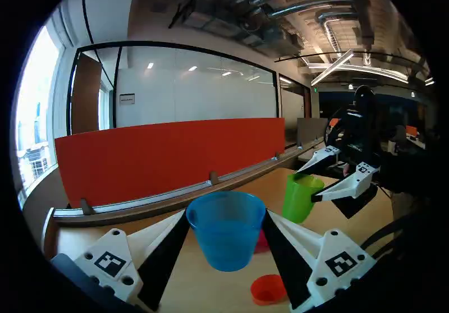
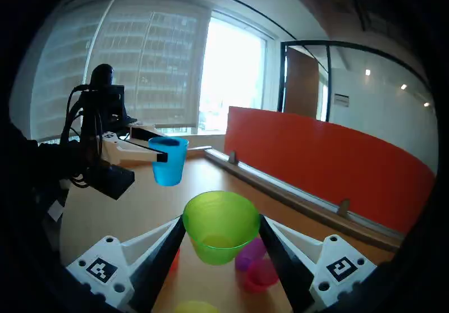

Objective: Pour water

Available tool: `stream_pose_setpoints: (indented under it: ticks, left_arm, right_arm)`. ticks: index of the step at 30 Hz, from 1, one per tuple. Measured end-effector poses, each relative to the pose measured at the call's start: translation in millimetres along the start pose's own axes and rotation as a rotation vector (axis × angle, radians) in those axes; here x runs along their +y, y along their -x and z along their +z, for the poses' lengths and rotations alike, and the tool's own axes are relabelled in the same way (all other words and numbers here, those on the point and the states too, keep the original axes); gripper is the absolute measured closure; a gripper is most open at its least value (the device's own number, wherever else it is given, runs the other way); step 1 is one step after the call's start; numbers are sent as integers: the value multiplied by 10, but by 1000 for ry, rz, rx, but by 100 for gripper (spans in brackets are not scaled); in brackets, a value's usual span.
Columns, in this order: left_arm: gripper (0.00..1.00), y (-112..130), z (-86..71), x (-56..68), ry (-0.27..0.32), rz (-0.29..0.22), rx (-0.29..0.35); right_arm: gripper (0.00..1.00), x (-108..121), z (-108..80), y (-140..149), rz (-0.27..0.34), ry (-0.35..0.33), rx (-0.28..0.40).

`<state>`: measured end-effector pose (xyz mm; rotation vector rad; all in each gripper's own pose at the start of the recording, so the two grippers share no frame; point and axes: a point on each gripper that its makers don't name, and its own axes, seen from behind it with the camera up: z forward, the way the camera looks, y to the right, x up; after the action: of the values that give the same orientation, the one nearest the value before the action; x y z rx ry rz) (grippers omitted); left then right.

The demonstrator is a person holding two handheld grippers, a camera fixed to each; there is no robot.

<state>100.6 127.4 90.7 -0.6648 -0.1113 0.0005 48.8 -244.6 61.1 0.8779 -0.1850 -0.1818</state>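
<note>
blue cup (image 1: 226, 231), green cup (image 1: 300, 196), orange partition (image 1: 168, 156)

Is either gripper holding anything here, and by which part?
The left gripper holds the blue cup, and the right gripper holds the green cup. Each is clamped across its side wall, just below the rim.

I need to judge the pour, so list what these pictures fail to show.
Water in the blue cup: left gripper view, its tinted wall hides any level.
Pink object: left gripper view, behind the blue cup.
Yellow-green object: right gripper view, cut off by the bottom edge.
Purple object: right gripper view, partly behind the green cup.
</note>
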Motion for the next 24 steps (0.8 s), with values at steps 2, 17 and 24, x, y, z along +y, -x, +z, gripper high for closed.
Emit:
stream_pose_setpoints:
  ticks: [2, 17, 24]
  left_arm:
    - [13, -4, 3, 4, 0, -1, 0]
    - [13, -1, 25, 29, 6, -5, 2]
    - [13, 15, 33, 35, 8, -8, 2]
  right_arm:
    - [5, 5, -6, -26, 5, 3, 15]
    - [5, 27, -36, -178, 36, 8, 104]
    - [4, 49, -40, -188, 32, 20, 121]
